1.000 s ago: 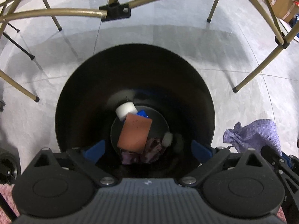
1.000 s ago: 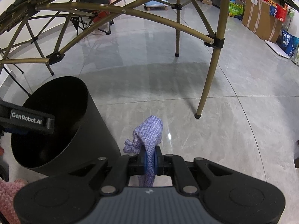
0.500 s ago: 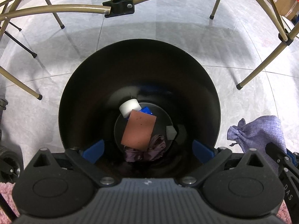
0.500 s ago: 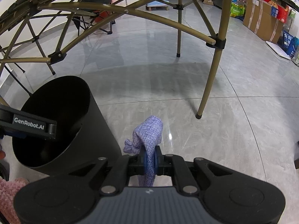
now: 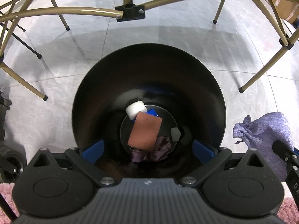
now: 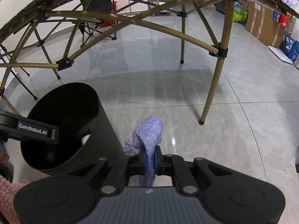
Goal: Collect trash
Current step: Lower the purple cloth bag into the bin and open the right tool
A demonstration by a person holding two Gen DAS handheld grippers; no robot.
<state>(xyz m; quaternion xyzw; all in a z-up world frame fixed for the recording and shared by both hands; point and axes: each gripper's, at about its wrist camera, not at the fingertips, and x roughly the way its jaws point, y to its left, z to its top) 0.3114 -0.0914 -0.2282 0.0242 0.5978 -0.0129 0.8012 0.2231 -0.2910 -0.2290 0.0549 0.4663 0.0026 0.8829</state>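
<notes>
A black round trash bin [image 5: 211,93] stands on the floor; it also shows in the right wrist view [image 6: 104,130]. At its bottom lie a brown card [image 5: 144,131], a white cylinder [image 5: 135,109], a blue scrap [image 5: 153,112], a purple wrapper [image 5: 151,152] and a small grey piece [image 5: 175,134]. My left gripper [image 5: 148,150] is open and empty above the bin mouth, blue fingertips [image 5: 93,150] wide apart. My right gripper [image 6: 150,159] is shut on a purple cloth pouch [image 6: 149,136], held just right of the bin; the pouch also shows in the left wrist view [image 5: 265,132].
Gold folding-table legs [image 6: 211,97] and crossbars [image 5: 74,11] stand over and around the bin on a grey tiled floor. Cardboard boxes [image 6: 265,22] line the far right wall. A pink fluffy rug [image 6: 9,192] lies at the near left. A black wheel [image 5: 9,160] sits left.
My left gripper has risen a little above the bin, so more of the rim shows. The small grey piece has settled at the bin's bottom. My right gripper holds the pouch almost still.
</notes>
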